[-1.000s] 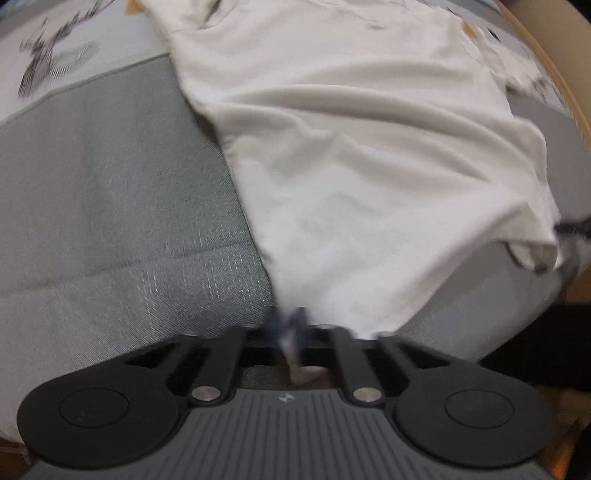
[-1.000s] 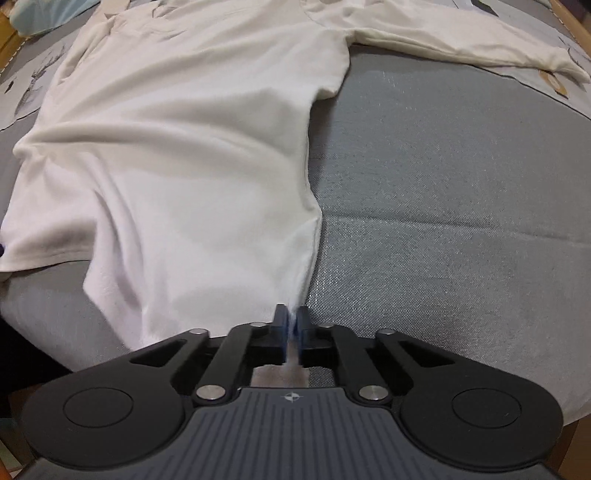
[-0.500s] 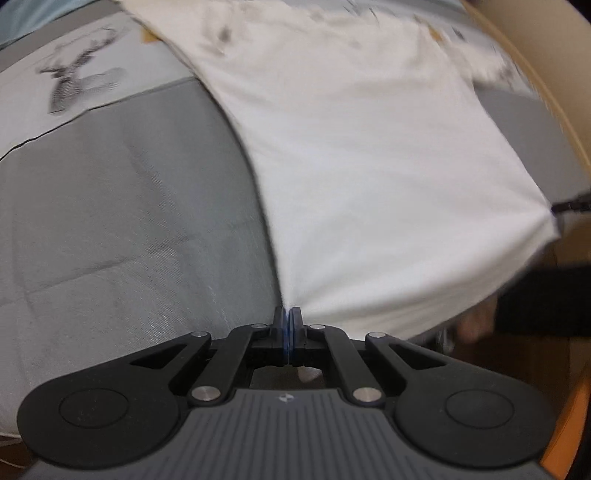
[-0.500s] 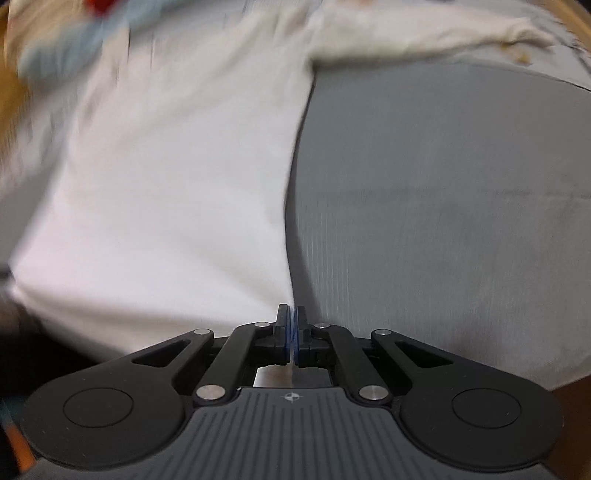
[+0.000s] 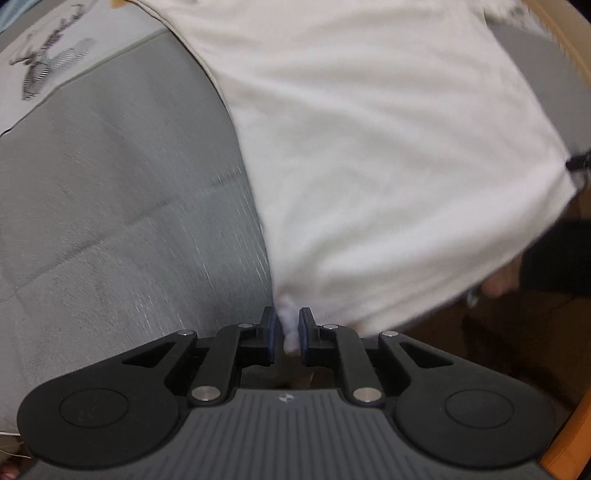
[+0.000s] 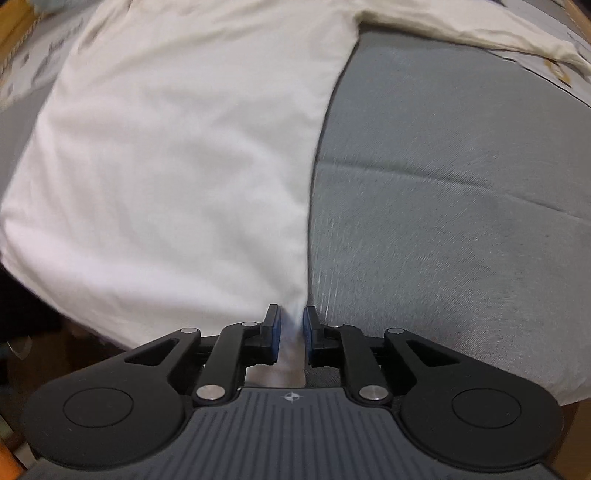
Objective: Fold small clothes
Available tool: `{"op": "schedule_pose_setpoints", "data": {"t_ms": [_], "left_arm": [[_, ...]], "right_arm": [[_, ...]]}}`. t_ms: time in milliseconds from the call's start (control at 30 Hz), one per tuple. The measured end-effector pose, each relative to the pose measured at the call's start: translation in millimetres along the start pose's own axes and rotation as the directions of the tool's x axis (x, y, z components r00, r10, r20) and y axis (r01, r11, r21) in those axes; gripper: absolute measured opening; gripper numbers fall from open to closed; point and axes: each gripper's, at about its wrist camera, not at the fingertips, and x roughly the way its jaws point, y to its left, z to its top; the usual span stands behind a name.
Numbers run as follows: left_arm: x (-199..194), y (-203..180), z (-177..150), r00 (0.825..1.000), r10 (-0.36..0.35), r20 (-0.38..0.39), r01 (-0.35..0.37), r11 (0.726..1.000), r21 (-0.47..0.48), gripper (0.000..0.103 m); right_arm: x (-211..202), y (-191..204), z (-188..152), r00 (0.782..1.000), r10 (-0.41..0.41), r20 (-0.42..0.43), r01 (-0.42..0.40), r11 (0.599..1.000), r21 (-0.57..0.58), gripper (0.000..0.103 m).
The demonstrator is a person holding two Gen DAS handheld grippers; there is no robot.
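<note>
A grey cloth (image 5: 110,221) covered the surface, creased across the middle, with a pale printed sheet (image 5: 40,70) bearing a dark sketch at its far left corner. A wooden edge (image 5: 569,44) curved along the far right in the left wrist view. Nothing lay on the grey cloth (image 6: 461,184) to the right of the garment in the right wrist view.

The cream shirt (image 5: 388,147) was spread over the cloth, its hem toward the cameras and hanging off the near edge, one long sleeve (image 6: 480,33) stretched out to the far right.

The left gripper (image 5: 287,332) had its jaws slightly apart, a bunched corner of the hem sitting between the blue pads without being squeezed. The right gripper (image 6: 291,334) showed the same narrow gap, with the other hem corner of the shirt (image 6: 177,166) lying loose between its fingers.
</note>
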Motion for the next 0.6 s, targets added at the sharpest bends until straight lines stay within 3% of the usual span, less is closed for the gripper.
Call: {"op": "schedule_pose_setpoints", "data": {"t_ms": [67,267,333,400,500,600], "left_arm": [[3.2,-5.8,-1.2,1.000,0.011,-0.007,-0.011,0.999,0.043,0.009],[-0.6,-17.5,-2.9,1.000,-0.019,0.002,0.019,0.994,0.109,0.005],[1.6,-26.0,-6.3,0.999,-0.046,-0.006,0.046,0.988,0.150,0.005],[4.3,-30.6,-8.7,0.999,-0.024,-0.024,0.028,0.981,0.192,0.005],[2.6,-26.0,-3.6,1.000,-0.008,-0.019,0.010,0.988,0.153,0.012],[-18.5,-15.3,6.9,0.996,-0.001,0.089,-0.006,0.997,0.079,0.012]], "right_arm": [[0.8,1.8,-1.0,1.000,0.008,-0.014,-0.008,1.000,-0.029,0.006],[-10.1,-5.0,-0.6,1.000,0.016,0.012,-0.016,0.999,-0.034,0.004],[-10.2,-8.5,-3.7,1.000,-0.031,0.002,0.031,0.998,-0.047,0.004],[-4.7,-10.3,-7.5,0.998,-0.056,-0.016,0.055,0.998,-0.043,0.004],[-8.4,-13.5,-5.2,0.999,-0.051,-0.001,0.051,0.998,-0.033,0.005],[-27.3,-16.0,1.6,0.992,-0.074,0.099,0.073,0.997,0.007,0.008]]}}
